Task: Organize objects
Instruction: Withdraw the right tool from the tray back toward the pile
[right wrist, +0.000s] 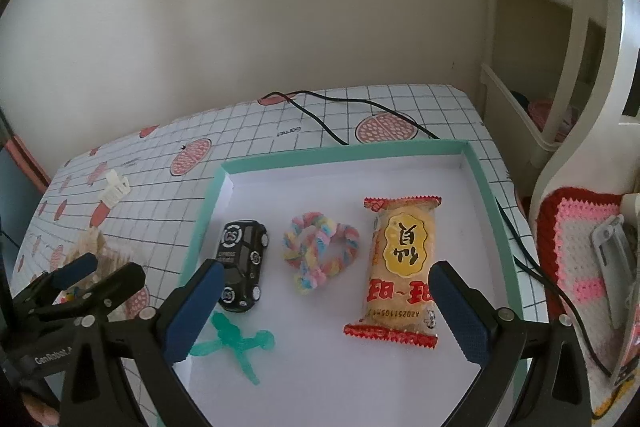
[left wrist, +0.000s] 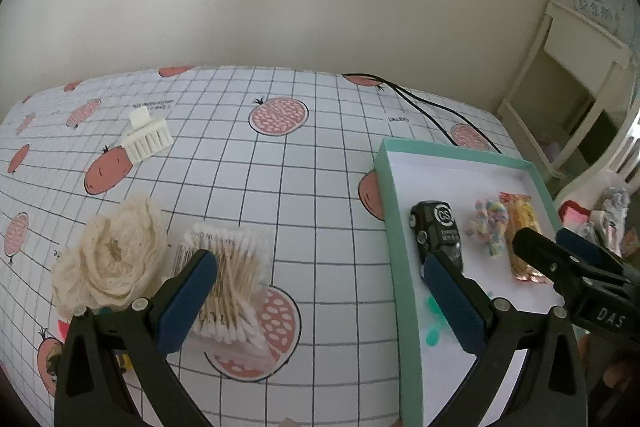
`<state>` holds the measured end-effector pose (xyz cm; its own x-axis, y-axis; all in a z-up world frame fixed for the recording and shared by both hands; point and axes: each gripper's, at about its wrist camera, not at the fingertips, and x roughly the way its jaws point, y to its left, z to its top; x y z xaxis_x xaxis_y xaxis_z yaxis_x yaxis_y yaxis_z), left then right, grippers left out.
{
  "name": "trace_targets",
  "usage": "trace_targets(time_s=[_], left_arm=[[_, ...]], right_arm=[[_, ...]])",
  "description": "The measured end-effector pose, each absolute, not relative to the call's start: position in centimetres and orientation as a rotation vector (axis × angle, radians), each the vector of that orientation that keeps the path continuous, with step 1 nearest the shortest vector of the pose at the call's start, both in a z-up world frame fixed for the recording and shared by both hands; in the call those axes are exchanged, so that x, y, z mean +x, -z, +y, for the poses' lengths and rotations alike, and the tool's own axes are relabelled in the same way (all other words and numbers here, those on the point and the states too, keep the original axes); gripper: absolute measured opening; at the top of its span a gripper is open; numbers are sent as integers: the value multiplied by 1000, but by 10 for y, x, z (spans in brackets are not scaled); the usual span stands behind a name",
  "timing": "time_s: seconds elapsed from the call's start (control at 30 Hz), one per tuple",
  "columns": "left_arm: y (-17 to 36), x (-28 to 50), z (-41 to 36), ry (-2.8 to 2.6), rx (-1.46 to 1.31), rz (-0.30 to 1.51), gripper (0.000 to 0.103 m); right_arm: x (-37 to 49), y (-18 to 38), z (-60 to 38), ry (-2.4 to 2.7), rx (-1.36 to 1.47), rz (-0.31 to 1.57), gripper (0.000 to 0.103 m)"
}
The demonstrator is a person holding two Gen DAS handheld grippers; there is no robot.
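Observation:
A teal-rimmed box (right wrist: 208, 203) (left wrist: 390, 211) with a white floor holds a black toy car (right wrist: 243, 263) (left wrist: 436, 231), a pastel twisted loop (right wrist: 320, 251) (left wrist: 490, 227), a yellow snack packet (right wrist: 400, 267) (left wrist: 520, 227) and a green translucent figure (right wrist: 236, 339) (left wrist: 434, 331). My right gripper (right wrist: 326, 301) hangs open over the box with nothing between its fingers. My left gripper (left wrist: 320, 283) is open above the tablecloth, straddling the box's left rim. Beside its left finger lie a pack of cotton swabs (left wrist: 236, 283) and a cream lace flower (left wrist: 116, 255). A white hair claw (left wrist: 146, 139) (right wrist: 114, 189) sits farther back.
A black cable (right wrist: 340, 123) (left wrist: 436, 115) runs across the back of the checked tablecloth (left wrist: 312, 155) and past the box's right side. A white shelf unit (right wrist: 552, 75) stands right of the table. A crocheted pink and red mat (right wrist: 576, 251) lies at the right.

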<state>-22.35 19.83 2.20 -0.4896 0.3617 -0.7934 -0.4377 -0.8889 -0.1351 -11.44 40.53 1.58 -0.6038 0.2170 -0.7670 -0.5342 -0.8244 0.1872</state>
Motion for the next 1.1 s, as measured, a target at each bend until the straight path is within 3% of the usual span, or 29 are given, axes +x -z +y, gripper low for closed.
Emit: trace_targets(time_s=[0.47,1.1], left_arm=[[-58,-223,93,-2419,-1201,139,103],[-13,-205,-20,-2443,-1381,167,103]], right_arm=[[-133,-52,326,-2628,-1123,423,103],[-202,-23,206,-2776,-1362,325,103]])
